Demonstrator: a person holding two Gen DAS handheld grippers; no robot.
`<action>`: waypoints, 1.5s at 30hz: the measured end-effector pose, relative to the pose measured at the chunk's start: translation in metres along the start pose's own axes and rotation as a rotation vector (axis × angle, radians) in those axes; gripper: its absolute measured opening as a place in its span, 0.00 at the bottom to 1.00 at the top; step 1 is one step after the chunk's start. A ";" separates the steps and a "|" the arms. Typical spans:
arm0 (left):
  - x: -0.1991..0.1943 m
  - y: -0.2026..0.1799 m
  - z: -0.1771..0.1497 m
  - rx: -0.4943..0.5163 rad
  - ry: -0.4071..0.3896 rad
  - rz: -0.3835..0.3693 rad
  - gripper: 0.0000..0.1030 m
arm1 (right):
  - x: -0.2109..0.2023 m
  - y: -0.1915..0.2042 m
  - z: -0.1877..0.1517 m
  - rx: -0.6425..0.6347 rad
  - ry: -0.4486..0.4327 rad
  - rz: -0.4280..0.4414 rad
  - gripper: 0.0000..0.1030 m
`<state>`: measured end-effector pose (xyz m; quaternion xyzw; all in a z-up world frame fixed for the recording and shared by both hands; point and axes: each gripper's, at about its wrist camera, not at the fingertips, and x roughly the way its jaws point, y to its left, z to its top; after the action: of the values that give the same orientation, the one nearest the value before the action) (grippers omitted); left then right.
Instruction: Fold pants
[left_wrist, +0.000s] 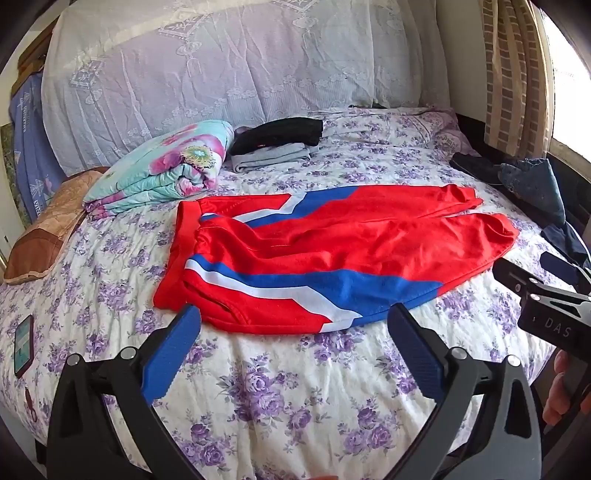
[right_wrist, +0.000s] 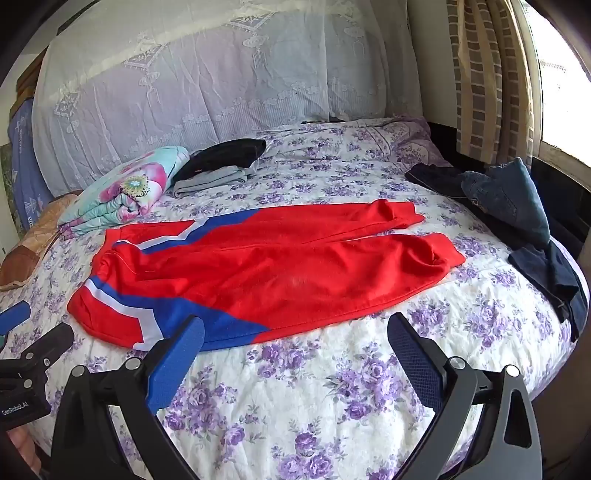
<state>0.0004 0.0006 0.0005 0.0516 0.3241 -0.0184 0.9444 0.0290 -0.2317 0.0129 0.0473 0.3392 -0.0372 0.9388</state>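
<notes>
Red pants with blue and white side stripes lie spread flat across the flowered bedspread, waistband to the left, legs to the right. They also show in the right wrist view. My left gripper is open and empty, just short of the pants' near edge by the waist. My right gripper is open and empty, over the near edge at the middle of the near leg. The right gripper's body shows at the right of the left wrist view.
A folded floral quilt and a stack of folded dark and grey clothes lie at the back. Dark and denim clothes are piled at the right edge. A phone lies at the left. A brown pillow lies far left.
</notes>
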 end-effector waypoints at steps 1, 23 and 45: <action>-0.001 0.001 0.000 -0.001 -0.008 -0.006 0.96 | 0.000 0.000 0.000 0.000 0.000 0.000 0.97; 0.002 0.001 -0.003 -0.012 0.011 0.016 0.96 | 0.008 0.002 -0.008 0.007 0.018 0.004 0.97; 0.005 0.007 -0.007 -0.013 0.022 0.027 0.96 | 0.005 0.006 -0.007 -0.004 0.026 0.009 0.97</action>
<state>0.0008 0.0082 -0.0079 0.0499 0.3338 -0.0029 0.9413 0.0291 -0.2251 0.0041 0.0475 0.3510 -0.0318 0.9346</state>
